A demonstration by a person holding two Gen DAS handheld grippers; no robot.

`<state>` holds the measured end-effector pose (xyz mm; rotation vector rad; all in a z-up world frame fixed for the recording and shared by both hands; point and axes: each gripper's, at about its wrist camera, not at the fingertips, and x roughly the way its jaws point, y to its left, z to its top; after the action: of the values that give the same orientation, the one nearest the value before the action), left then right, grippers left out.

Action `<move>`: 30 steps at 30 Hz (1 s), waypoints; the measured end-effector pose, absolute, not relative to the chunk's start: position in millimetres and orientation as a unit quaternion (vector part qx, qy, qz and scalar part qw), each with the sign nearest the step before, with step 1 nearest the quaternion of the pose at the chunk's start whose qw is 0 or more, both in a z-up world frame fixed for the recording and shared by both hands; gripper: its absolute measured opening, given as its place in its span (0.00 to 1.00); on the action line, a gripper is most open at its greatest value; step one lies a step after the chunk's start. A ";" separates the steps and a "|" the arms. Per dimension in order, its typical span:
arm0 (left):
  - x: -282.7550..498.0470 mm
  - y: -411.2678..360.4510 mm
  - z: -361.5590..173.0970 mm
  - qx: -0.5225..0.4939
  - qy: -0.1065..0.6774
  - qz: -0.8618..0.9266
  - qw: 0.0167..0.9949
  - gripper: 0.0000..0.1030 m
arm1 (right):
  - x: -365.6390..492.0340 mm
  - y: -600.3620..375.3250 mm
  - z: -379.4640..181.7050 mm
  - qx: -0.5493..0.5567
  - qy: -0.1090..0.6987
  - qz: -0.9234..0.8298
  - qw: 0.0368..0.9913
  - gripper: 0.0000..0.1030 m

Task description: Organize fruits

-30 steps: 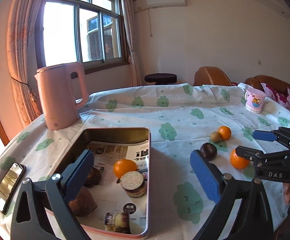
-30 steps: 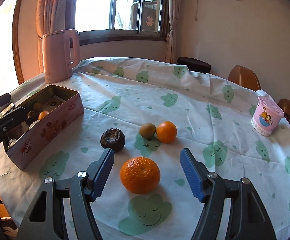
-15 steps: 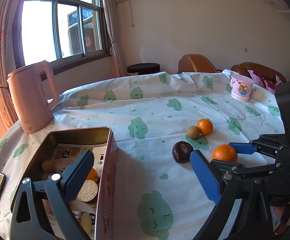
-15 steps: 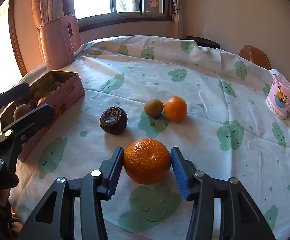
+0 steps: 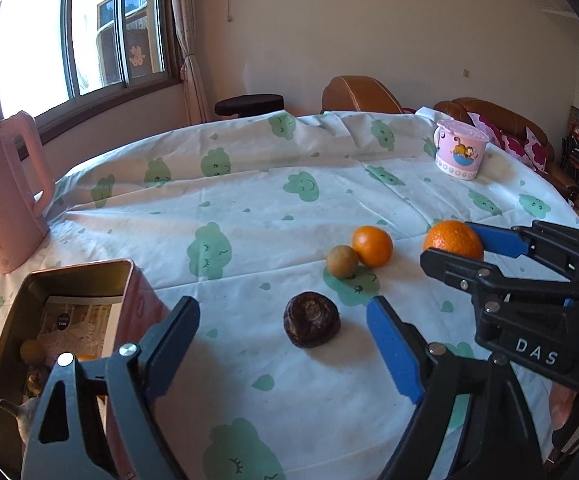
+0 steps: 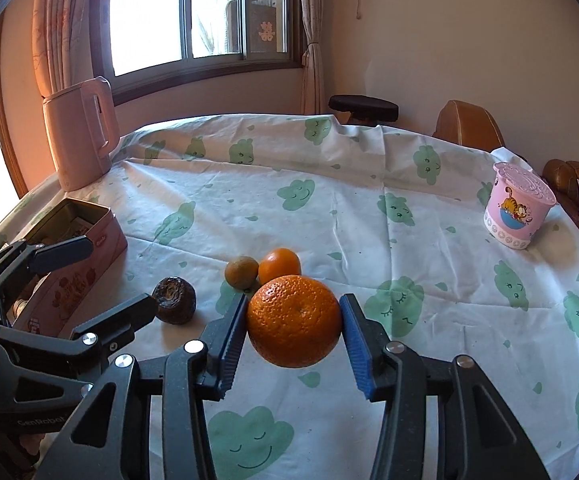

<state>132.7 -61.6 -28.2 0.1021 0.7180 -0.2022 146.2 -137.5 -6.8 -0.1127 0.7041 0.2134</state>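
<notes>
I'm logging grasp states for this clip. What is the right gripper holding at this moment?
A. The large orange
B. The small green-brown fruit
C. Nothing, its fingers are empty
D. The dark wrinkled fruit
A: in the right wrist view the right gripper has both blue pads pressed against the large orange, while the dark wrinkled fruit and the small green-brown fruit lie on the tablecloth.

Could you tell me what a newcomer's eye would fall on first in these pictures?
First, the large orange clamped in the right hand-held gripper, lifted above the cloud-print tablecloth. Next, the open left hand-held gripper facing the dark wrinkled fruit, with the pink tin at the left.
</notes>
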 end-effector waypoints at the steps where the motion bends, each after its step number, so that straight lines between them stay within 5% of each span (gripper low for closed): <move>1: 137.2 -63.5 -31.5 0.050 0.359 -0.101 0.926 0.79 | 148.8 -138.2 -7.9 -0.055 0.344 0.099 0.932 0.47; 6: 154.4 -74.5 -47.8 0.066 0.394 -0.103 0.911 0.66 | 155.3 -140.8 -17.0 -0.052 0.350 0.089 0.931 0.47; 12: 160.3 -76.7 -54.3 0.062 0.415 -0.115 0.900 0.37 | 157.8 -142.9 -25.7 -0.042 0.358 0.098 0.928 0.47; 30: 138.7 -68.1 -31.5 0.054 0.335 -0.103 0.935 0.37 | 140.8 -140.7 -13.6 -0.038 0.312 0.139 0.939 0.47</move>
<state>138.7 -68.1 -31.5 0.1111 0.6856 -0.2109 140.8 -140.7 -13.6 -0.0784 0.6375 0.2831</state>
